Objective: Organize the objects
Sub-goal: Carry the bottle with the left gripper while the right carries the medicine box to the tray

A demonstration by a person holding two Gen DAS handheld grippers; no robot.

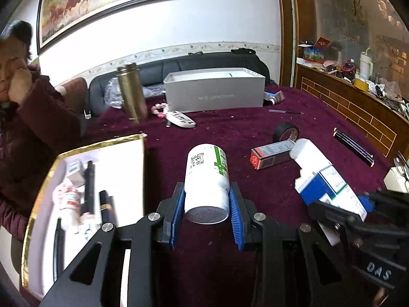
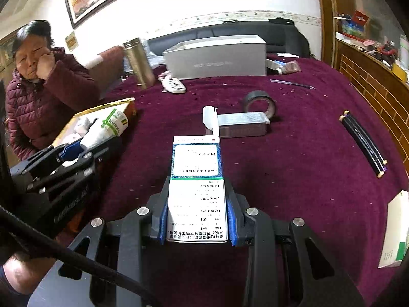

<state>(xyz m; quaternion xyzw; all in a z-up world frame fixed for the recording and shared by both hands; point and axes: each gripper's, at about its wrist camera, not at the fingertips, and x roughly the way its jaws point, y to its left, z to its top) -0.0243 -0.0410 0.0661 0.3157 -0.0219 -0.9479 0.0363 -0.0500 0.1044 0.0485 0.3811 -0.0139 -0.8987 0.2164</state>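
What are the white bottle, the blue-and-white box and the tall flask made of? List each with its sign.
White bottle in the left claw: likely plastic, matte, ribbed cap.
Blue-and-white box in the right claw: printed cardboard, torn flap at the far end.
Tall flask: apparently metal, brushed gold sheen.

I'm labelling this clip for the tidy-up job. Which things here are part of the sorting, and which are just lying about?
In the job:
white green-striped pill bottle, shut in the left hand-held gripper
blue-and-white medicine carton, shut in the right hand-held gripper
gold-rimmed white tray, already holding items

Lying about:
brass-coloured metal flask
grey cardboard box
black tape roll
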